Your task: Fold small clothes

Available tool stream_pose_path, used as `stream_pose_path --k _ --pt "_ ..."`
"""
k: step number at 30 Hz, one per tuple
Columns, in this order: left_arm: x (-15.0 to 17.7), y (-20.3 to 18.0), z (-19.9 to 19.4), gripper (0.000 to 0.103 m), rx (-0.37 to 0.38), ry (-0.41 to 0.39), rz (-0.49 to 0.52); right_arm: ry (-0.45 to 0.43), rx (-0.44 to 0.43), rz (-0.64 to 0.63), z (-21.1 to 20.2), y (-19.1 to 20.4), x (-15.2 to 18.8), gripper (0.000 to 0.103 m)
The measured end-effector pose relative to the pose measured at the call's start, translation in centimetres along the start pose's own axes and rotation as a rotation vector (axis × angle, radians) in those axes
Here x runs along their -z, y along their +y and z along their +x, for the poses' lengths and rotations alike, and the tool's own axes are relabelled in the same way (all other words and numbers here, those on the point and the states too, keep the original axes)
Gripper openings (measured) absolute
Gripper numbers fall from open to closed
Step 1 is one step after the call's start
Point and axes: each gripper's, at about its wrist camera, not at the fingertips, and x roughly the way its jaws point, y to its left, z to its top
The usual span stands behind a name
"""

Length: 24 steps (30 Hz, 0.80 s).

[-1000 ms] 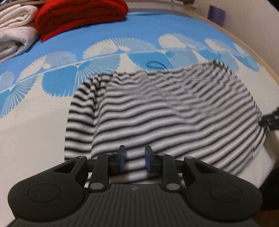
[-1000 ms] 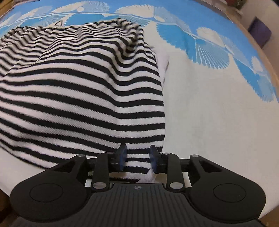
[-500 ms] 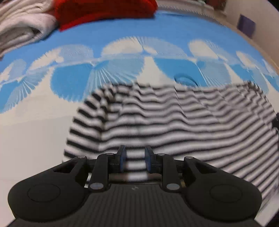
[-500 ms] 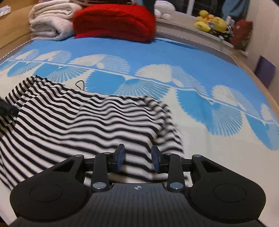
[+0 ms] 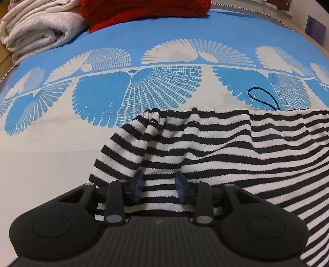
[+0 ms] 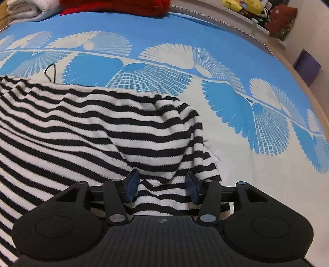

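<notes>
A black-and-white striped garment lies on a blue-and-white patterned bed cover. Its far edge is a straight fold line. My left gripper sits over the garment's near left corner, fingers parted, with cloth lying between them. My right gripper sits over the garment's near right corner, fingers spread wider, with bunched cloth between them. The gripper bodies hide the near hem in both views.
Folded white blankets and a red blanket lie at the far end of the bed. A thin dark cord loop lies just past the garment. Plush toys sit on a far shelf; a purple box stands off the bed's right edge.
Both grippers carried the near hem forward over the garment, folding it in half. The fingers of both, pinched on cloth before, now stand wider apart.
</notes>
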Motion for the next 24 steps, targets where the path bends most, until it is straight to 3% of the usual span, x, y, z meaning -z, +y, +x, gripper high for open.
stream_pose_path --k 2,6,11,13,18,22,24 --pt "-0.6 0.3 -1.2 0.039 -0.010 0.015 -0.006 -0.041 0.002 0.043 -0.8 -0.5 -0.5 0.049" --pt "-1.5 0.8 -3.1 0.039 -0.010 -0.048 -0.067 -0.181 0.050 0.111 -2.8 -1.4 -1.2 0.049" --pt "-1.2 0.2 1.0 0.044 -0.038 0.015 -0.047 -0.040 0.143 0.083 0.9 -1.7 -0.9 0.049" --pt "-1.1 0.3 1.3 0.049 -0.045 -0.009 -0.067 -0.024 0.146 0.088 1.4 -1.8 -0.8 0.050" --pt "-1.8 0.0 -0.3 0.050 -0.048 0.010 -0.028 -0.046 0.148 0.085 0.4 -1.9 -1.1 0.050" --pt "-1.6 -0.9 -4.5 0.066 -0.015 -0.058 0.054 -0.135 0.121 0.109 -3.1 -2.6 -1.0 0.050" --pt "-0.9 -2.1 -6.3 0.067 0.035 -0.085 0.120 -0.173 0.094 0.094 -4.9 -2.8 -0.7 0.050"
